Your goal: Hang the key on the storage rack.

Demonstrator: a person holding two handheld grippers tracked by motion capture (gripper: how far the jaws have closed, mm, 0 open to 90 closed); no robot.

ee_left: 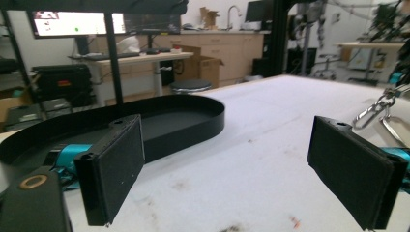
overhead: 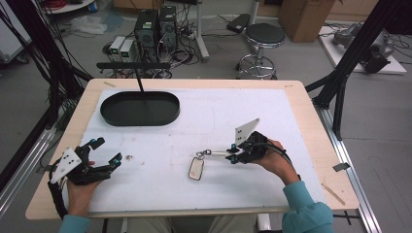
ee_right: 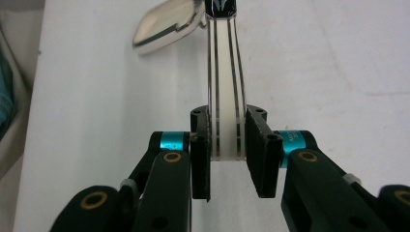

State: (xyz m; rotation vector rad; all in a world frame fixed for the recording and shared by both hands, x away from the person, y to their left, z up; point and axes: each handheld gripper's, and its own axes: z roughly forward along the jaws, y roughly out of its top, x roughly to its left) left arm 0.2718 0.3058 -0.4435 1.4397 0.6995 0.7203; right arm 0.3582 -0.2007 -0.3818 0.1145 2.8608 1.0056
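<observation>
Two grippers: right gripper (overhead: 232, 154), lower right of centre, jaws clamped on flat cream strap with dark stripes (ee_right: 225, 96). Strap long axis runs left to metal clasp and shiny oval tag (overhead: 196, 169). Black oval tray (overhead: 140, 108) upper left. Left gripper (overhead: 103, 154) lower left, jaws apart, empty, nearer tray.

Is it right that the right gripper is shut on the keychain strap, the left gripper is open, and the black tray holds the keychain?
Not quite: the black tray is empty in the high view. The keychain lies on the white mat, its strap clamped by the right gripper. The left gripper is open.
</observation>
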